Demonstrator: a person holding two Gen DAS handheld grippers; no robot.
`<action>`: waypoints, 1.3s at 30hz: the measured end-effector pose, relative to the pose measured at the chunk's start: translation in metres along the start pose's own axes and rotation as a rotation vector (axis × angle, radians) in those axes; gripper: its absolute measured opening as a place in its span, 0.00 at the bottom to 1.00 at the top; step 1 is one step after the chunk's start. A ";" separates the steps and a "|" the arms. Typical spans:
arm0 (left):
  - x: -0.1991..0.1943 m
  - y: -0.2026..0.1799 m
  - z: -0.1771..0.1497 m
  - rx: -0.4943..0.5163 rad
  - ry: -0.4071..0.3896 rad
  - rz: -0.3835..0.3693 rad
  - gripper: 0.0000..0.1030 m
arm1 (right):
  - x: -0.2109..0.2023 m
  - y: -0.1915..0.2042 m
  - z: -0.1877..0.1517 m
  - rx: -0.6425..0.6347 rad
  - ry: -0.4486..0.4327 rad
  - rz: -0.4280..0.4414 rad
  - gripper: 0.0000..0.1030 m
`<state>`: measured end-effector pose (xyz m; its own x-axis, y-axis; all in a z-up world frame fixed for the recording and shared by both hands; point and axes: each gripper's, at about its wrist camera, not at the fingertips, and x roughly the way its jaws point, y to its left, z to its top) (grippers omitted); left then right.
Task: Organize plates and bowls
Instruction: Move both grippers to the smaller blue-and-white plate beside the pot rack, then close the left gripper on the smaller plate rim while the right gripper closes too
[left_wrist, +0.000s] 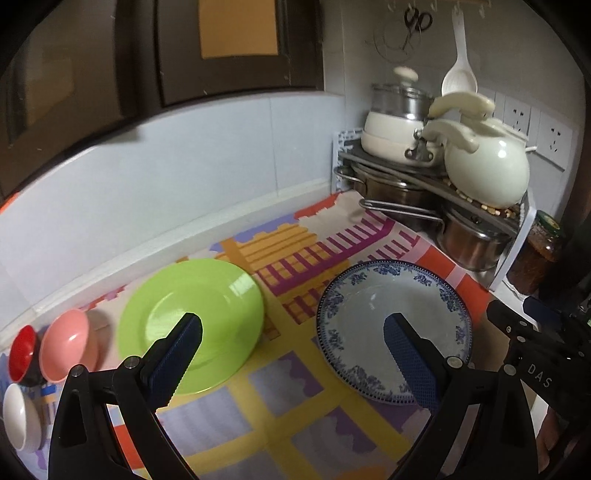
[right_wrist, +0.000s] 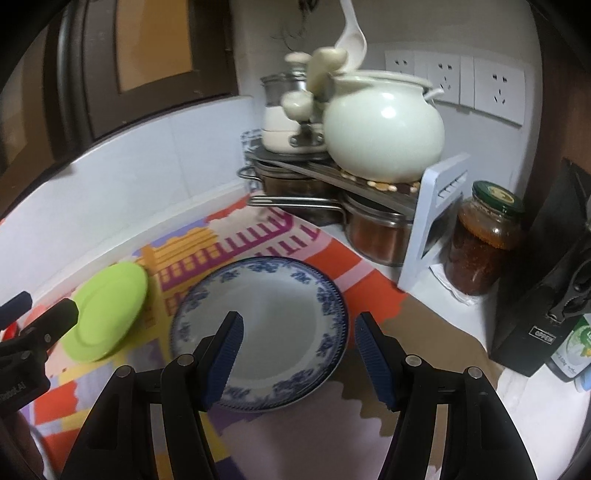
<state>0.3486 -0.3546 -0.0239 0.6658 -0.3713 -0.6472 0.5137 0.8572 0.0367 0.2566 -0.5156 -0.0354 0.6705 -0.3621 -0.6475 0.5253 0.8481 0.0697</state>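
Note:
A lime green plate (left_wrist: 192, 321) (right_wrist: 107, 310) and a white plate with a blue flower rim (left_wrist: 391, 328) (right_wrist: 266, 332) lie flat on a colourful mat. At the far left sit a pink bowl (left_wrist: 68, 343), a red bowl (left_wrist: 22, 354) and a white bowl (left_wrist: 20, 421). My left gripper (left_wrist: 293, 325) hangs open above the mat between the two plates, one finger over each. My right gripper (right_wrist: 299, 325) is open above the near right rim of the blue-rimmed plate, holding nothing. It also shows at the right edge of the left wrist view.
In the back right corner a metal rack (right_wrist: 332, 177) carries a cream kettle (right_wrist: 384, 125) and a lidded pot (left_wrist: 399, 125), with steel pots beneath. A jar with a green lid (right_wrist: 484, 240) and a black box (right_wrist: 546, 295) stand right. The tiled wall (left_wrist: 147, 177) runs behind.

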 end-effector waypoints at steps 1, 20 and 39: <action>0.008 -0.002 0.002 0.001 0.011 -0.004 0.97 | 0.005 -0.003 0.001 0.006 0.006 -0.002 0.62; 0.124 -0.023 -0.001 0.037 0.180 -0.003 0.90 | 0.108 -0.032 0.001 0.038 0.152 -0.060 0.62; 0.158 -0.032 -0.007 0.028 0.266 -0.062 0.75 | 0.140 -0.040 -0.008 0.086 0.229 -0.035 0.56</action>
<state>0.4330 -0.4382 -0.1328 0.4689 -0.3131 -0.8259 0.5667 0.8238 0.0095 0.3253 -0.5971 -0.1347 0.5198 -0.2854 -0.8052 0.5954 0.7969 0.1019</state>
